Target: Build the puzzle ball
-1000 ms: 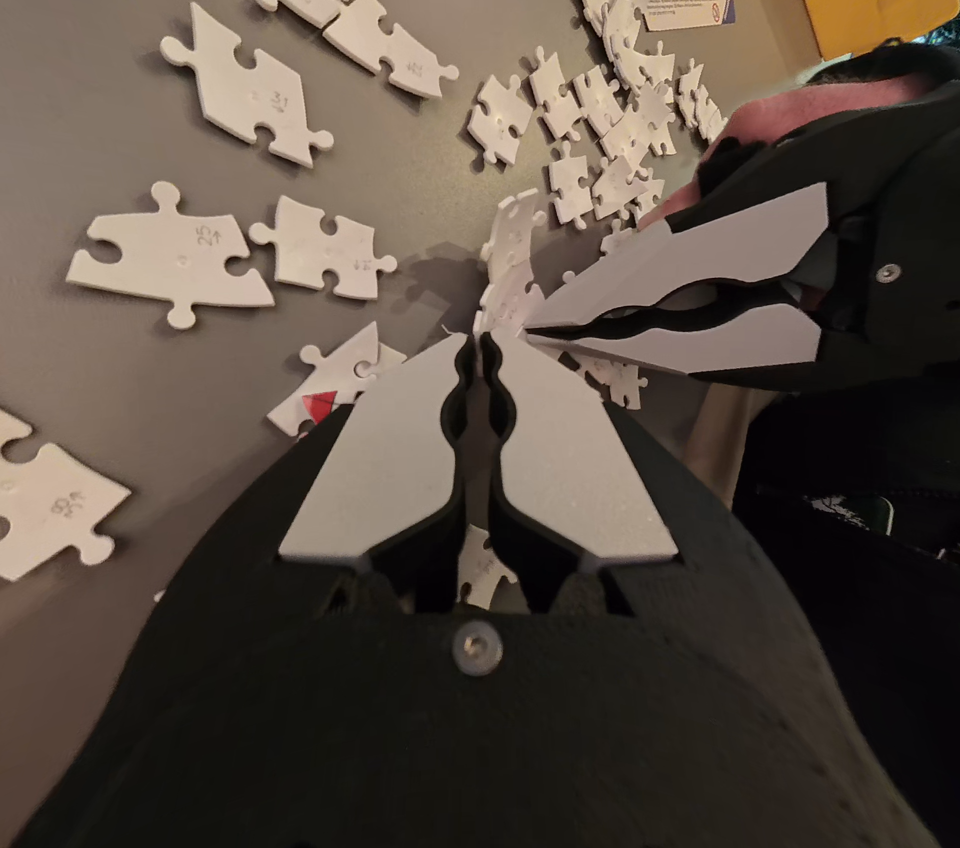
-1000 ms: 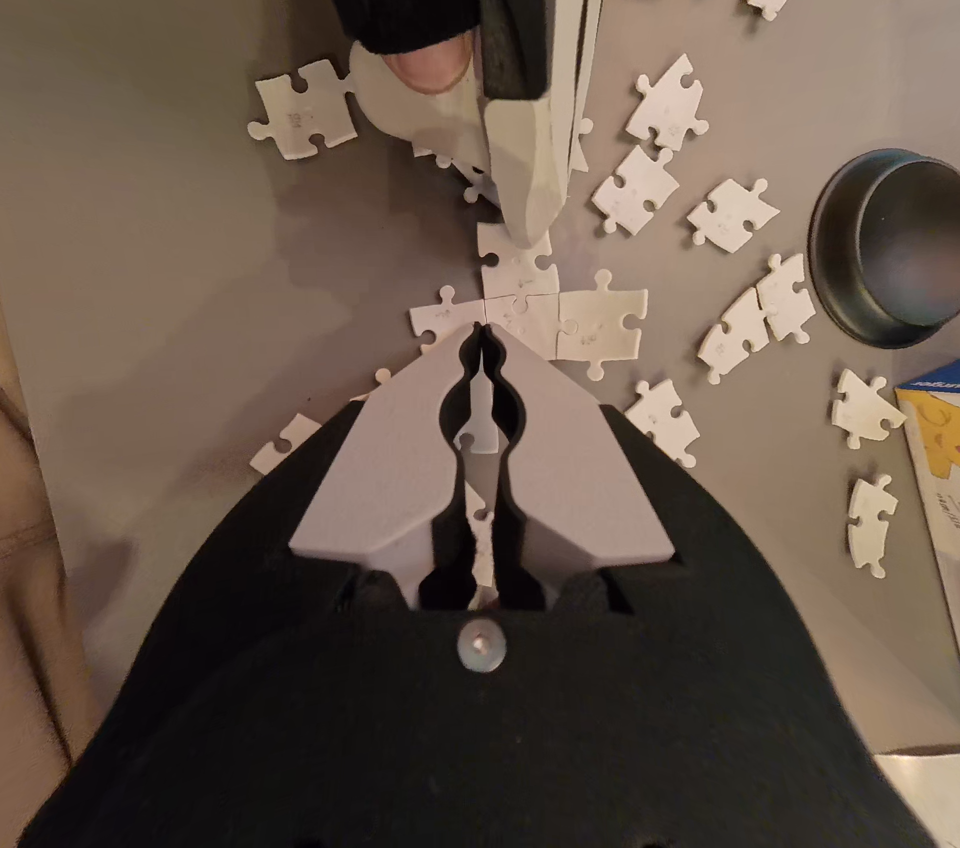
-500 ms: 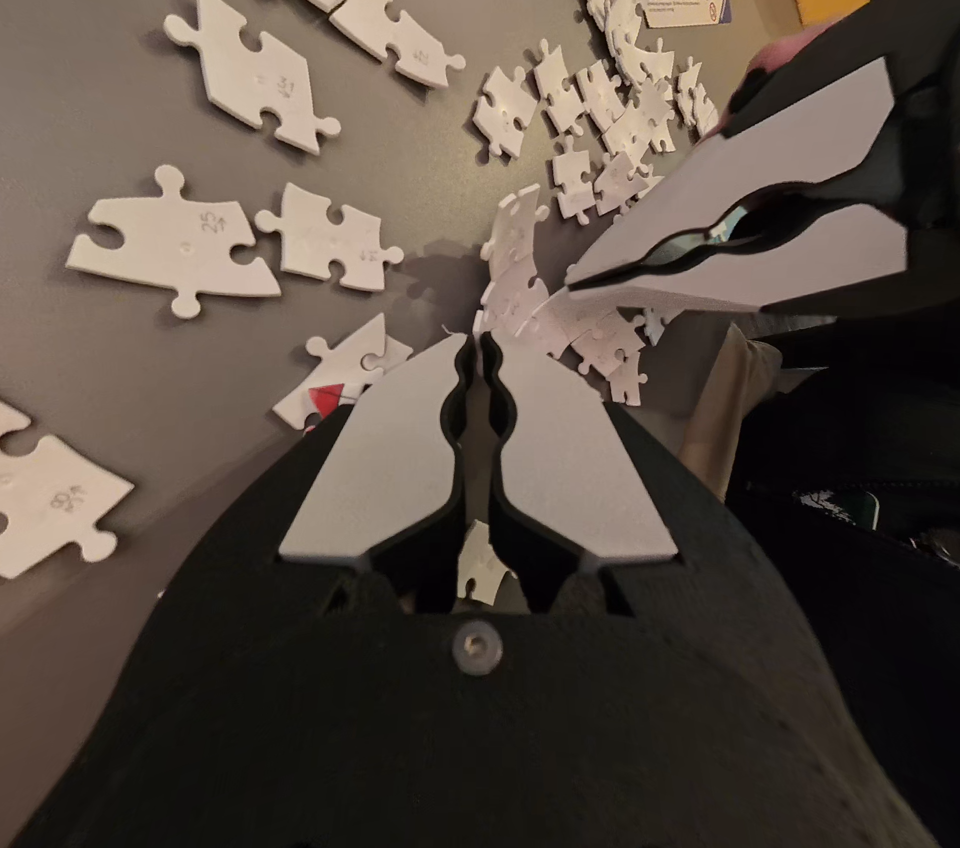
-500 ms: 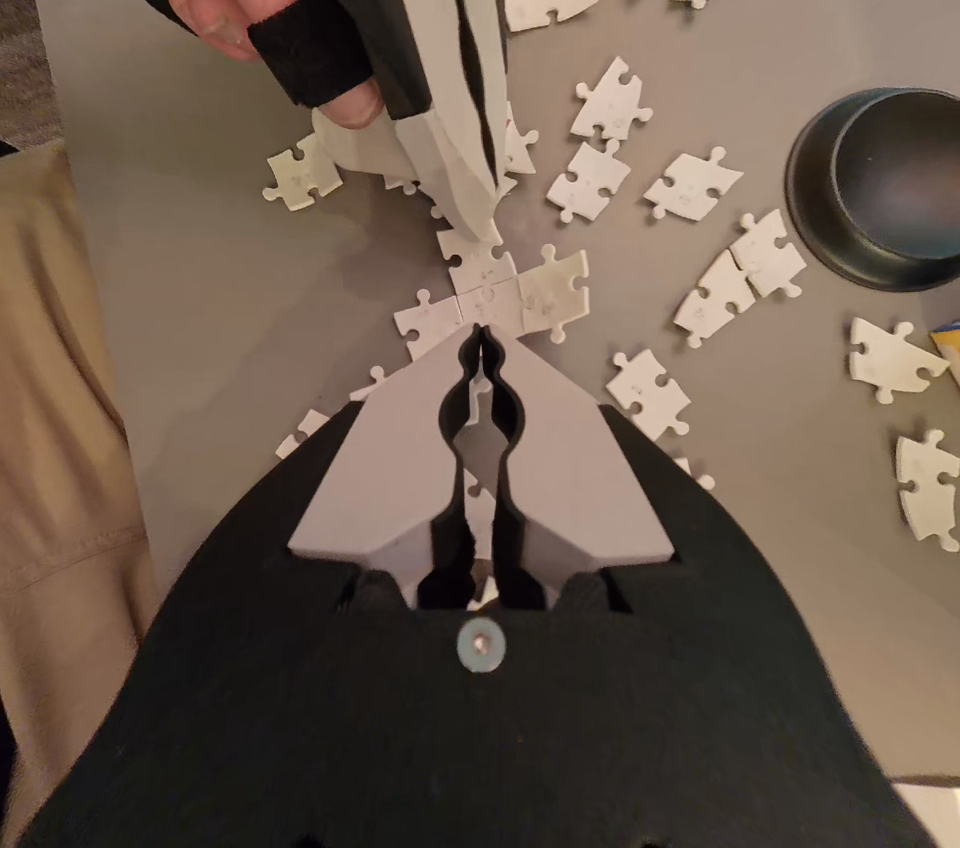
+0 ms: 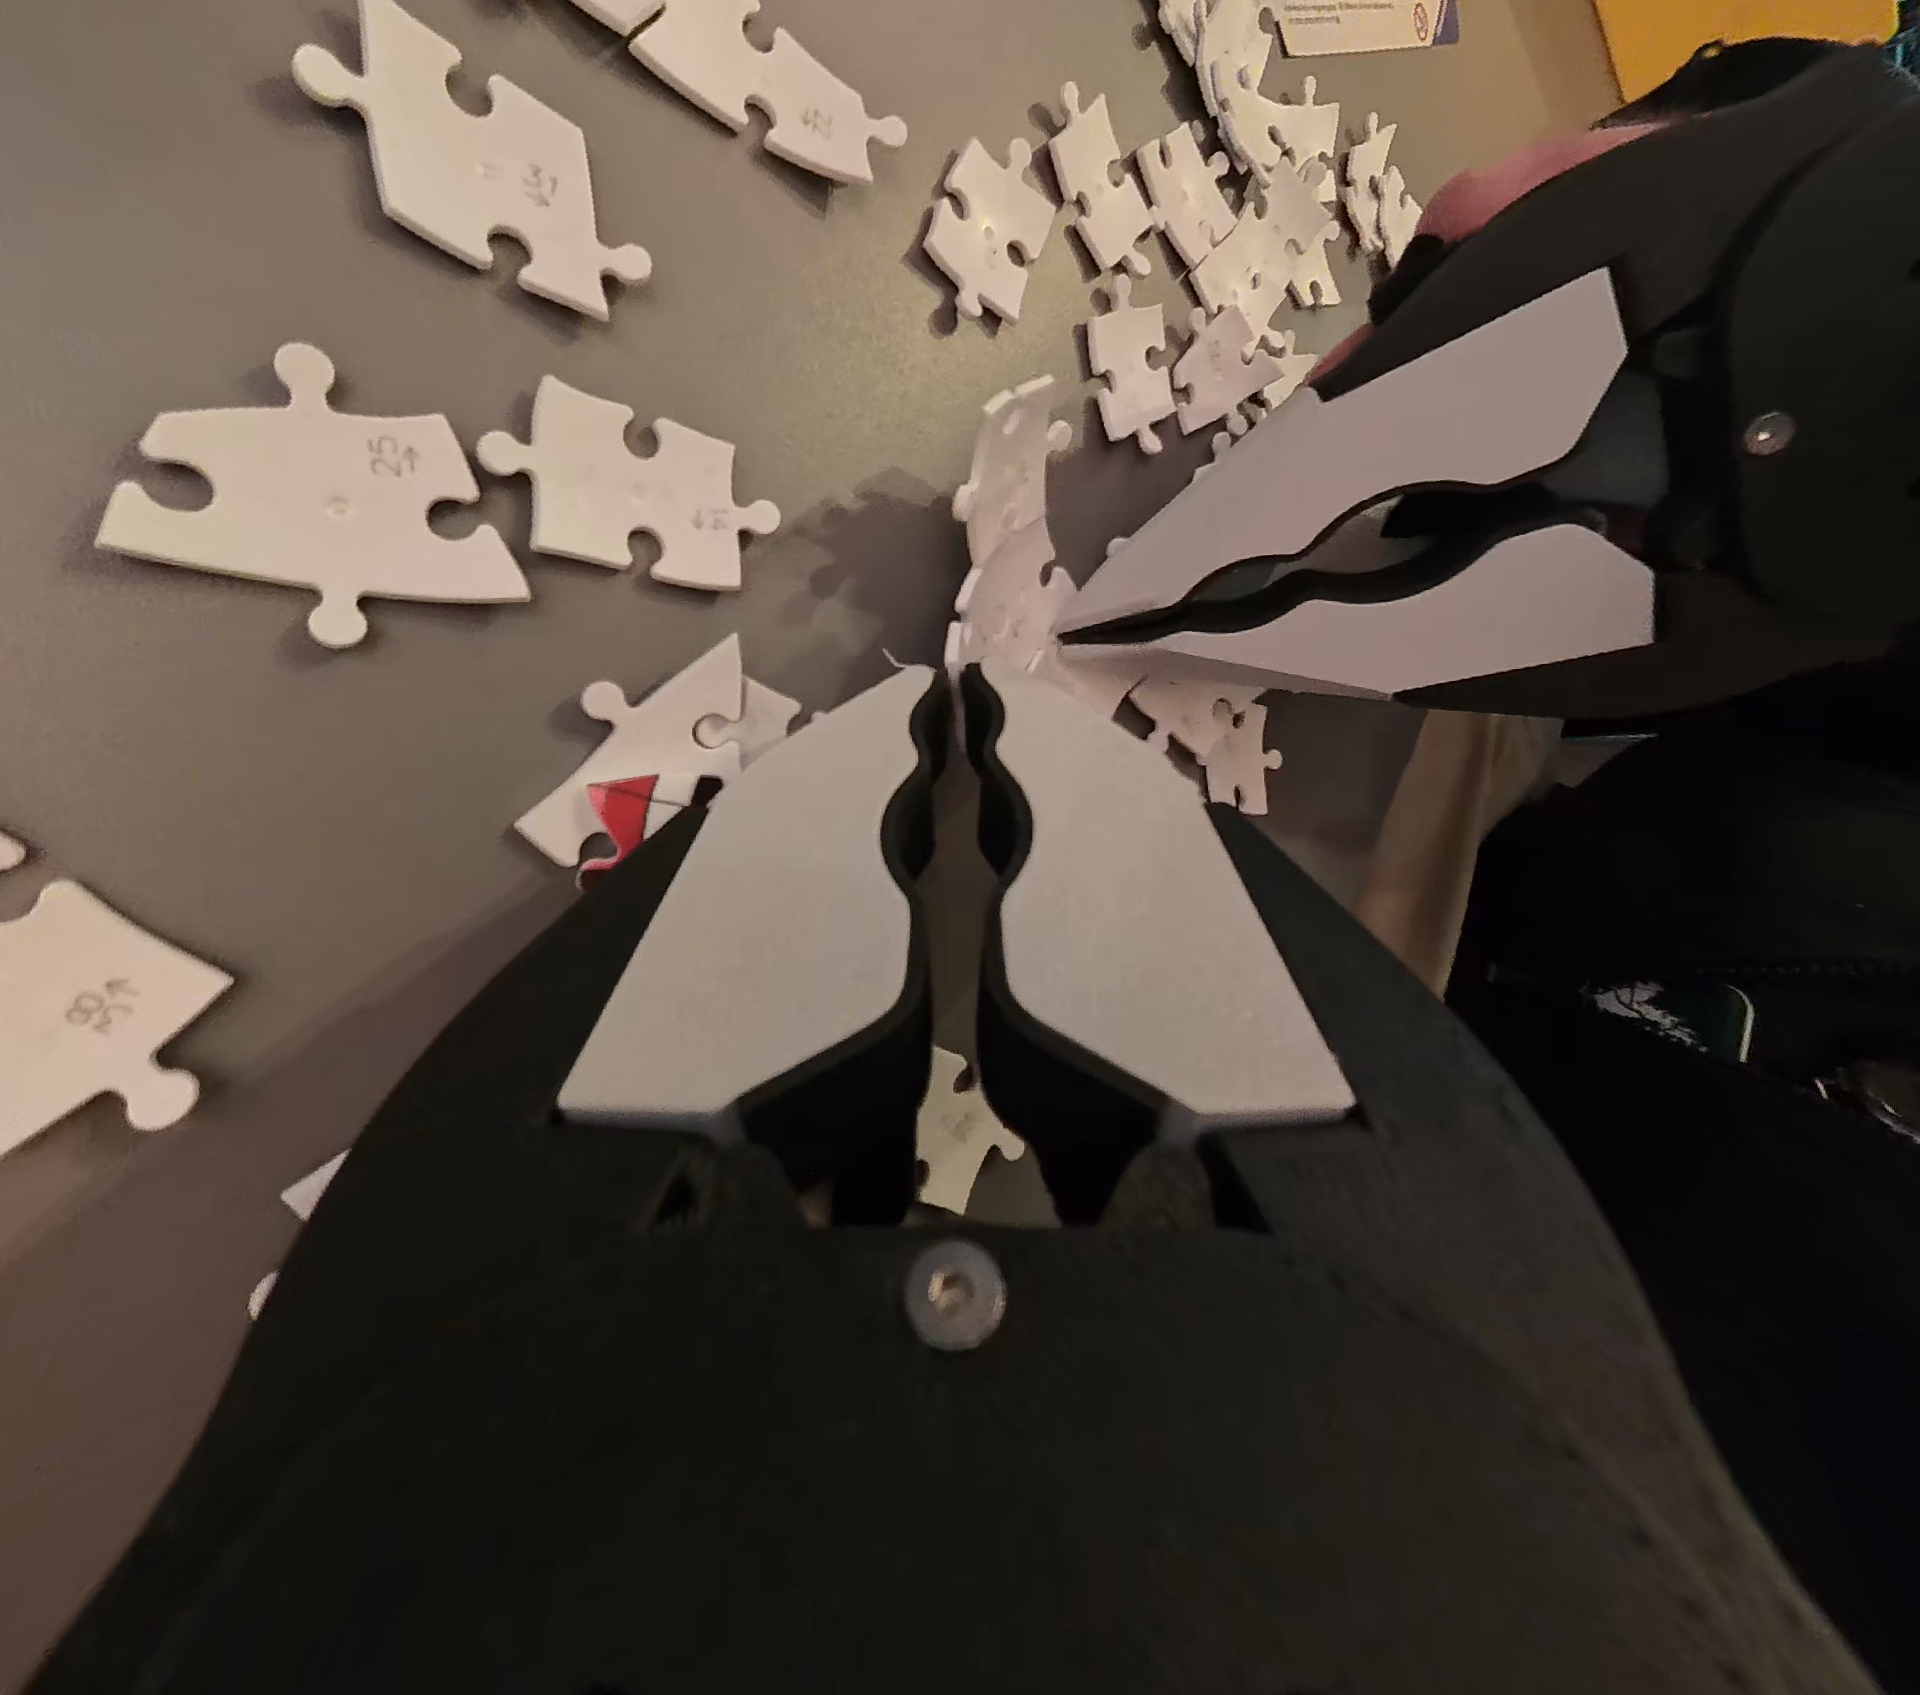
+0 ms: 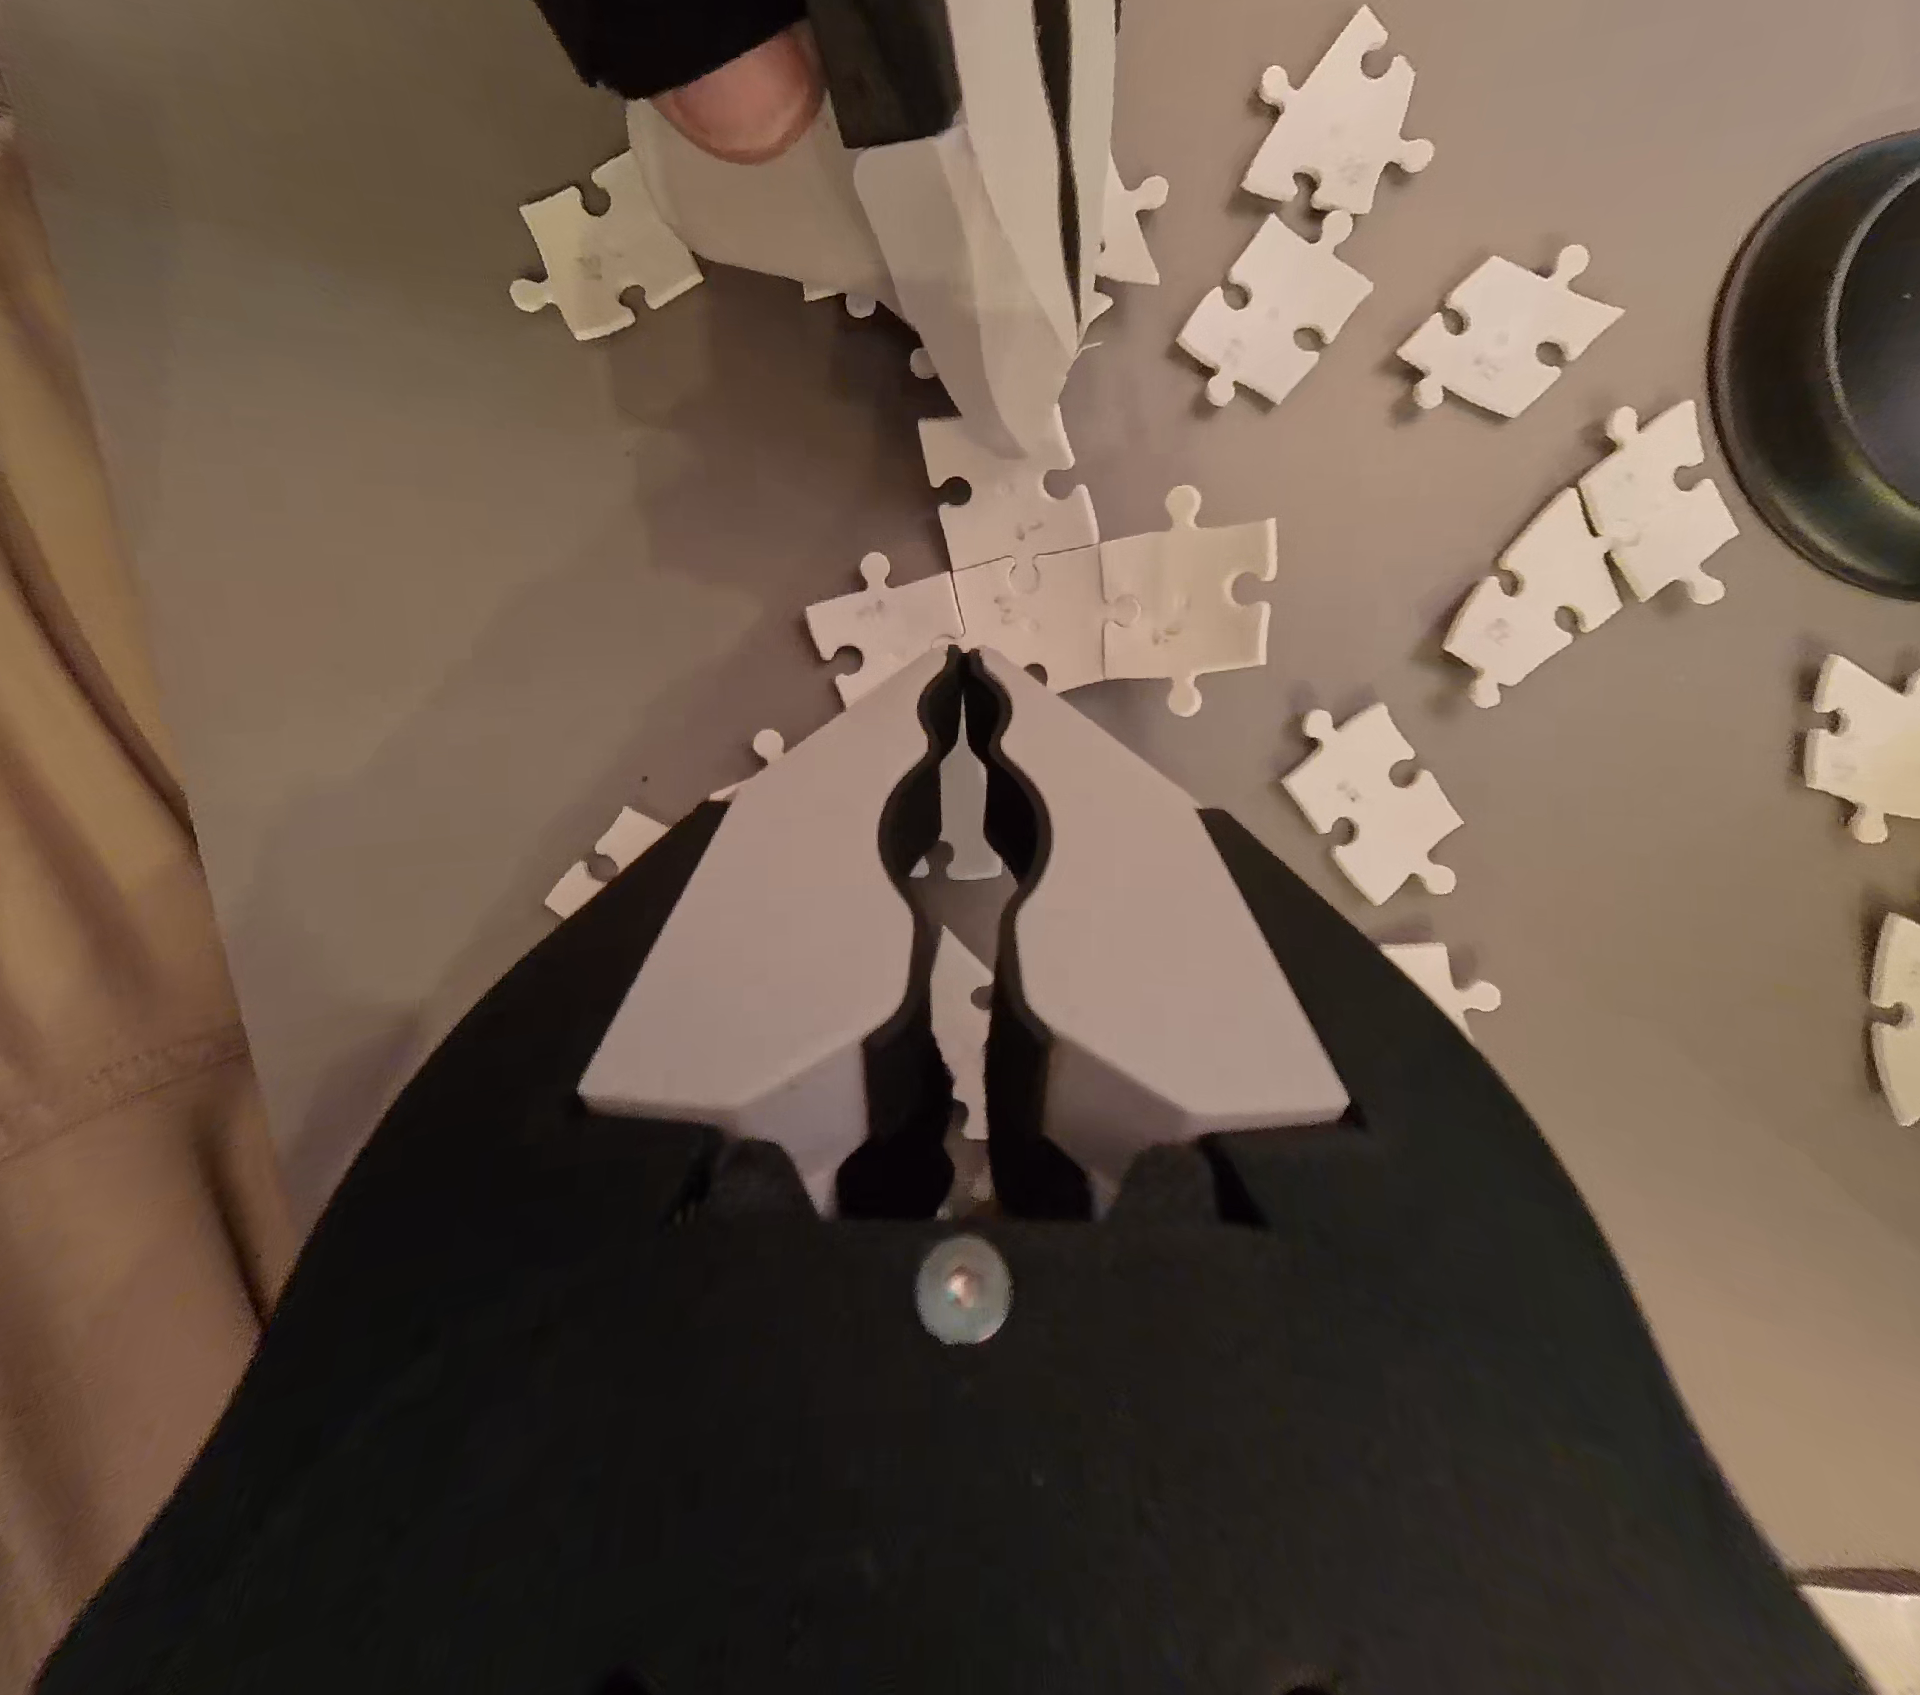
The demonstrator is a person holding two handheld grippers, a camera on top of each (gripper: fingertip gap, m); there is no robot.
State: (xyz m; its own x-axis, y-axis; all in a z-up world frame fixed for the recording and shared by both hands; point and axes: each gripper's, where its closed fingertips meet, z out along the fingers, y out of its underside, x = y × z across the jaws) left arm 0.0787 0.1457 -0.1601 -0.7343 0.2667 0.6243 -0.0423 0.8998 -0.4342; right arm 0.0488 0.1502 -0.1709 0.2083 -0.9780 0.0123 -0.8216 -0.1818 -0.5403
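Both grippers, left gripper (image 6: pixel 1023 409) and right gripper (image 6: pixel 961 656), now press closed-tipped onto the joined pieces (image 6: pixel 1049 585) again, seating seams.

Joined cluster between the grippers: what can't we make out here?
- Cluster, right wrist view: near edge hidden behind right gripper; grip unclear.
- Same view: left gripper covers top piece's far edge.
- Left wrist view: cluster seen edge-on, seams unreadable.
- Black bowl: cut by frame edge.
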